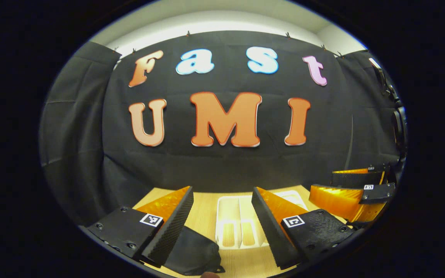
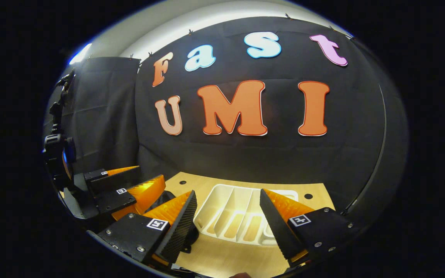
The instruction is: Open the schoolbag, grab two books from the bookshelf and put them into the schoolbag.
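Nearest the left gripper view's camera, the left tool (image 1: 222, 227) hangs above the desk with its fingers spread wide and nothing between them. Under its left finger lies a soft black fabric schoolbag (image 1: 193, 251), slumped on the pale wooden desk (image 1: 245, 262); whether its zip is open or closed I cannot tell.

The right tool (image 2: 228, 227) is likewise spread and empty, held level beside the other. Just beyond both stands a white plastic slotted rack, the bookshelf (image 2: 242, 216), lying low on the desk with its dividers running away from the cameras. Its slots look bare down to the wood-coloured bottom; no books are visible in them.

Bare slots and a slumped bag would fit either books already packed away or a rack whose books sit out of sight.

If the bag is to be handled, one tool would do best pinning the loose cloth near the zip while the other pulls, since limp fabric will drag along otherwise.

Farthest back hangs the black cloth wall (image 1: 226, 166).
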Demonstrator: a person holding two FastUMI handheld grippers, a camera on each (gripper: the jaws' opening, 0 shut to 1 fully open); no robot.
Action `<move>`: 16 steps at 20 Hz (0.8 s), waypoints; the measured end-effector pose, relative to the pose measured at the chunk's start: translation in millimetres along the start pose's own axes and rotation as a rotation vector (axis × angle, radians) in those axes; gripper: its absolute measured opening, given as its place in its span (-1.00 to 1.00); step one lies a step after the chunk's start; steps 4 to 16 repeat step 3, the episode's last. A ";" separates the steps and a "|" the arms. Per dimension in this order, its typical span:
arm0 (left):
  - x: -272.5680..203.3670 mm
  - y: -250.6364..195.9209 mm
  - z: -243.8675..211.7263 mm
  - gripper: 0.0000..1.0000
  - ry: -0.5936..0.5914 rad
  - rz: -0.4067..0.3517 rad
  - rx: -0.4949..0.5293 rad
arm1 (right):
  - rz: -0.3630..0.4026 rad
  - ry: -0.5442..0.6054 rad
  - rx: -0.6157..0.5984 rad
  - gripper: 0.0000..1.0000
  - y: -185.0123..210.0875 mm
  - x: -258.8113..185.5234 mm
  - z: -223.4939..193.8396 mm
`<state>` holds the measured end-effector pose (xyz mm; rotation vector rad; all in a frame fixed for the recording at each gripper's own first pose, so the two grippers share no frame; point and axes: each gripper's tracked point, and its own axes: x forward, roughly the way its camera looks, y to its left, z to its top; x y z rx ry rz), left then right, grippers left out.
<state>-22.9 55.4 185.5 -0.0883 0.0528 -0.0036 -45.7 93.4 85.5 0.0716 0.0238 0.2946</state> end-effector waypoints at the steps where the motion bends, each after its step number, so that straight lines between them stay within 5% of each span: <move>1: -2.3 -1.9 0.9 0.93 -0.017 0.002 -0.013 | -0.007 -0.001 0.001 0.95 -5.0 -1.2 -2.3; 16: -6.2 1.9 5.3 0.93 -0.037 0.009 -0.028 | -0.016 -0.019 0.000 0.95 -10.3 -5.1 -1.2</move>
